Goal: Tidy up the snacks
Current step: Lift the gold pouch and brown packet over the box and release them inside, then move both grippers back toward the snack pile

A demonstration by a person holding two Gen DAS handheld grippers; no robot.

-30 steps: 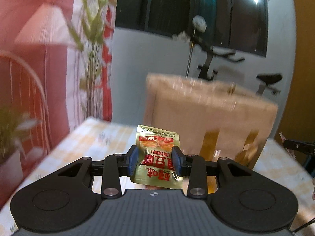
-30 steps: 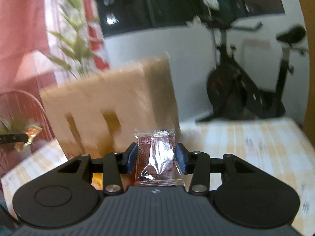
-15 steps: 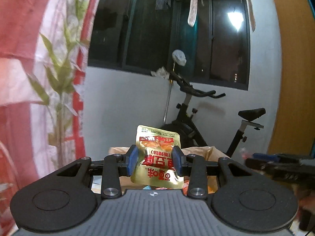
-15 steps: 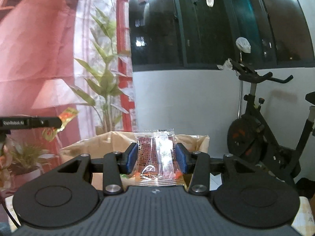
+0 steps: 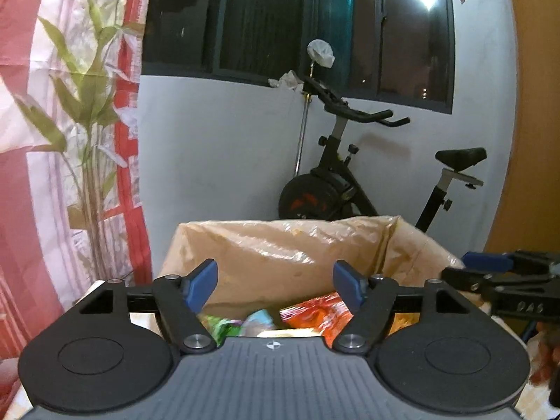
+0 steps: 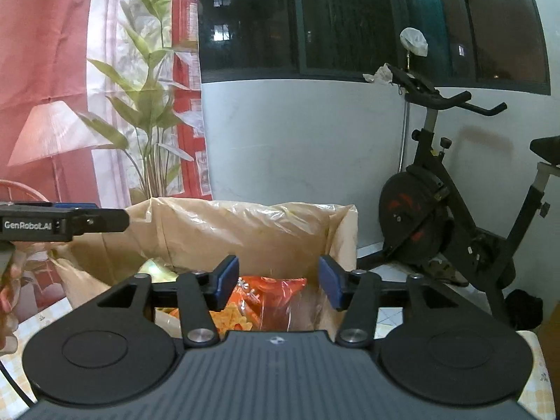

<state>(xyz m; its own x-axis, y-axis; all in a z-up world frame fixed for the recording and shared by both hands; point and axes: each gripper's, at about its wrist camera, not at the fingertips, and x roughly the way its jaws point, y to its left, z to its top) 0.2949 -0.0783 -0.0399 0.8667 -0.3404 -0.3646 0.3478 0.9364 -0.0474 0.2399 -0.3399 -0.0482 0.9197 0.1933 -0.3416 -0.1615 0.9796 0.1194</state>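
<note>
Both handheld grippers point slightly downward, side by side. The left gripper [image 5: 274,283] has its blue pads spread and opening, nothing between them. The right gripper [image 6: 278,281] is likewise opening and empty. What may be fingers [image 6: 7,297] appear blurred at the frame's edge.

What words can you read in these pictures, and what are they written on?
"GenRobot.AI": white letters on the side of the left claw, seen in the right wrist view.
White characters on the orange snack bag in the box: too blurred to read.
Faint raised marks on the side of the right claw, in the left wrist view: too dim to read.
</note>
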